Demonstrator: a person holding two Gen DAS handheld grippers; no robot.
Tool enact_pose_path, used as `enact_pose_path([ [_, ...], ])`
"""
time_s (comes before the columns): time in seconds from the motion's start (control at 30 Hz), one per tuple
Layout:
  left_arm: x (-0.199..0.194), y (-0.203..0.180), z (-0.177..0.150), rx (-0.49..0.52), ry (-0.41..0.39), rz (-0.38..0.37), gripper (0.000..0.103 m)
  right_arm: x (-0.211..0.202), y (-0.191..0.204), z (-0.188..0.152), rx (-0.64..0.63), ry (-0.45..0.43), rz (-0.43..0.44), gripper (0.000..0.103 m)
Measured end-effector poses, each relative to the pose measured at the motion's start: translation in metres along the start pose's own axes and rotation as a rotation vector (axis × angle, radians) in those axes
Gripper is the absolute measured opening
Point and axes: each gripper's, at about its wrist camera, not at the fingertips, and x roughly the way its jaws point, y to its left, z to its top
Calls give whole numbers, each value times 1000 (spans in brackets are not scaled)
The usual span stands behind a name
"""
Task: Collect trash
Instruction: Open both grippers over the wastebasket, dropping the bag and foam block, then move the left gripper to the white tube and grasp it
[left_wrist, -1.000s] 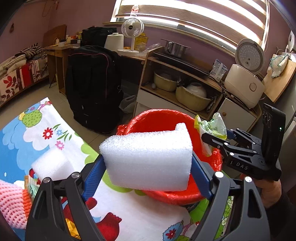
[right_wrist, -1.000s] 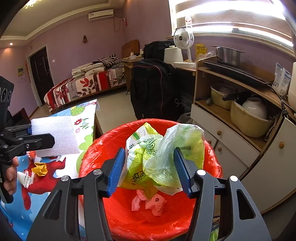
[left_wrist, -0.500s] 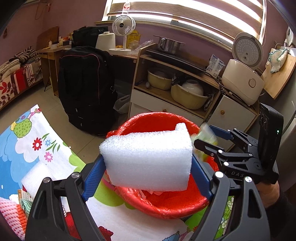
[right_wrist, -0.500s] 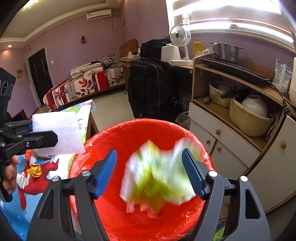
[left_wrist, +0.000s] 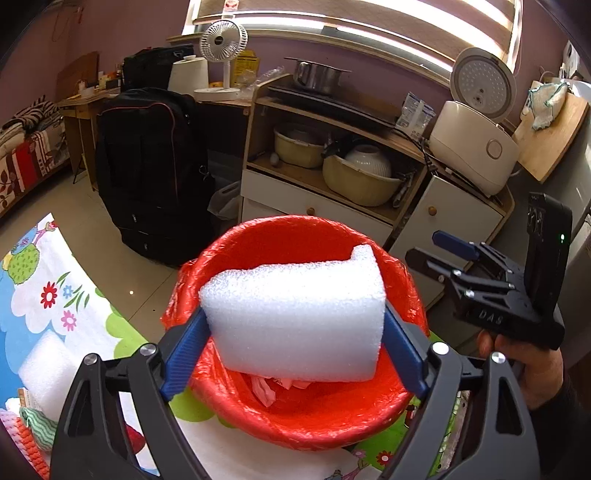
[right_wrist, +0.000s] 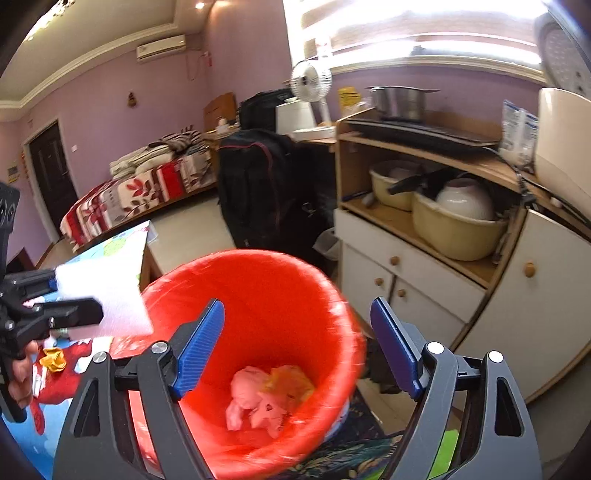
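My left gripper (left_wrist: 291, 332) is shut on a white foam block (left_wrist: 295, 314) and holds it over the mouth of the red-lined trash bin (left_wrist: 406, 280). The right gripper (right_wrist: 295, 347) is open and empty, above the same bin (right_wrist: 266, 288). Crumpled wrappers and a bag (right_wrist: 266, 395) lie at the bin's bottom. The right gripper also shows in the left wrist view (left_wrist: 439, 251), beside the bin's right rim. The foam block shows in the right wrist view (right_wrist: 107, 299) at the bin's left rim.
A table with a colourful cartoon cloth (left_wrist: 48, 295) holds another foam piece (left_wrist: 44, 365) and a yellow wrapper (right_wrist: 53, 358). A black suitcase (left_wrist: 151, 166) and a cabinet with pots (left_wrist: 351, 177) stand behind the bin.
The right gripper opened and dropped the green plastic bag into the bin, then drew back. The left gripper moved the foam block forward over the bin.
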Motion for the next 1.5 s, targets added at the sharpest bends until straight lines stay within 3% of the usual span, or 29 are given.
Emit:
enact_pose_path([
  [0.07, 2, -2, 0, 0, -2, -1, 94, -2, -7, 1, 9, -3, -15, 78],
  [0.27, 0, 1, -2, -21, 0, 1, 94, -4, -11, 0, 14, 3, -18, 78],
  [0.7, -28, 17, -28, -95, -33, 28, 94, -4, 23, -3, -30, 12, 44, 79],
  [1.5, -128, 67, -105, -251, -169, 271, 94, -15, 119, -17, -126, 29, 196, 81],
])
